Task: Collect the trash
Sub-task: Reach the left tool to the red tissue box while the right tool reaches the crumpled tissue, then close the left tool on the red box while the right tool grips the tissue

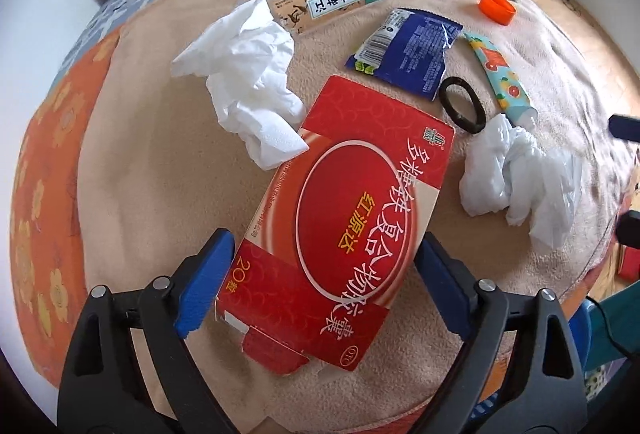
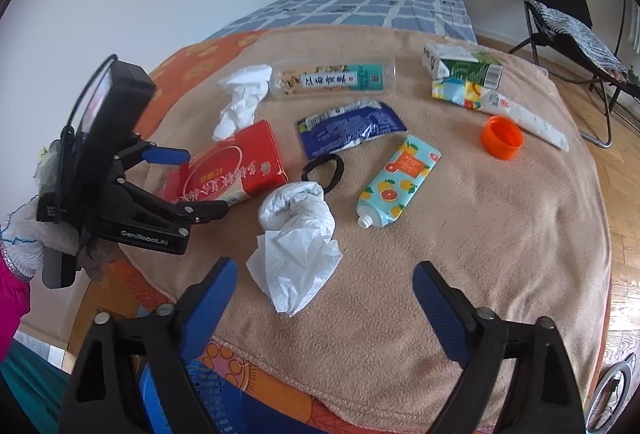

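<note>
A: Since nothing's lifted yet, I'd call this the very start. All the trash lies on the tan blanket (image 2: 460,234). The left gripper (image 1: 324,286) is spread wide around the near end of the red box (image 1: 344,218), a finger on each side; pads look just beside the cardboard, no squeeze that I can see.

B: And the right gripper (image 2: 324,298)?

A: Wide too, w/ nothing between the fingers. It hangs above the near edge of the blanket, and the white bag (image 2: 296,242) is just beyond it, a bit left of the gap.

B: What's left to collect?

A: Prob everything. Far left: crumpled tissue (image 2: 240,97), touching the far corner of the box. Beside it, the bottle (image 2: 332,79) on its side. Mid: blue wrapper (image 2: 348,127), black ring (image 2: 324,169) between box and tube, fruit tube (image 2: 400,181) w/ no cap. Far right: a carton (image 2: 460,67), a white tube (image 2: 524,115), the orange cap (image 2: 502,137).

B: Where does it all go?

A: Can't say for sure. Something blue and perforated shows below the near edge of the blanket (image 2: 208,374), maybe a basket, but it's cut off by the right gripper's arm. Can't tell if anything's in it.

B: Anything else unclear?

A: Whether the ring counts as trash. Also the box's near flap looks torn open; contents, if any, not visible. A gloved hand (image 2: 24,234) holds the left gripper at far left.
</note>
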A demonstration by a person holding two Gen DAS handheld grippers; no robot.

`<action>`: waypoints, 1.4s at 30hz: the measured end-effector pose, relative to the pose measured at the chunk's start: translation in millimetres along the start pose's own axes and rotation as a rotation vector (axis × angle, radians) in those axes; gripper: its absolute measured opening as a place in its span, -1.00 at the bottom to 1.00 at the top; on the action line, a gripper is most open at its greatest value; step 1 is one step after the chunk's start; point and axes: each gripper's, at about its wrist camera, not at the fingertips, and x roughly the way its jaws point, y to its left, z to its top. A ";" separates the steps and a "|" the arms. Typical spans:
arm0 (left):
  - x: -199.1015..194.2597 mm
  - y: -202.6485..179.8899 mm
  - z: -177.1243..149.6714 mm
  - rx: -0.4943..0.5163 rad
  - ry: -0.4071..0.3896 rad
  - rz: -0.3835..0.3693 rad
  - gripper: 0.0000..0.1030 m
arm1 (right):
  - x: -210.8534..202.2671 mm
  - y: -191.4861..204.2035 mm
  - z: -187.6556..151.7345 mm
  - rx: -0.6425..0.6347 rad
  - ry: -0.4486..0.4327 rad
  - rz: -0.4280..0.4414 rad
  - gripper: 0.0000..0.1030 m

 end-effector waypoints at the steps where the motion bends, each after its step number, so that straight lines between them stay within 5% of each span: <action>1: 0.2 1.7 0.6 -0.001 -0.004 -0.002 0.80 | 2.9 -0.3 0.1 0.001 0.006 0.001 0.66; 16: -1.3 5.2 -3.5 -0.013 -0.015 -0.056 0.73 | 53.0 9.8 8.9 -0.015 0.082 0.022 0.50; 20: 6.2 5.9 -2.5 -0.042 -0.007 -0.053 0.73 | 60.4 10.4 8.2 -0.011 0.104 0.087 -0.11; 24: -4.8 6.1 -7.8 -0.046 -0.034 -0.068 0.68 | 53.8 12.8 6.2 -0.023 0.091 0.092 -0.21; 42: -69.3 3.9 -30.1 -0.115 -0.116 -0.074 0.50 | -15.3 11.6 -8.2 -0.045 -0.031 0.088 -0.25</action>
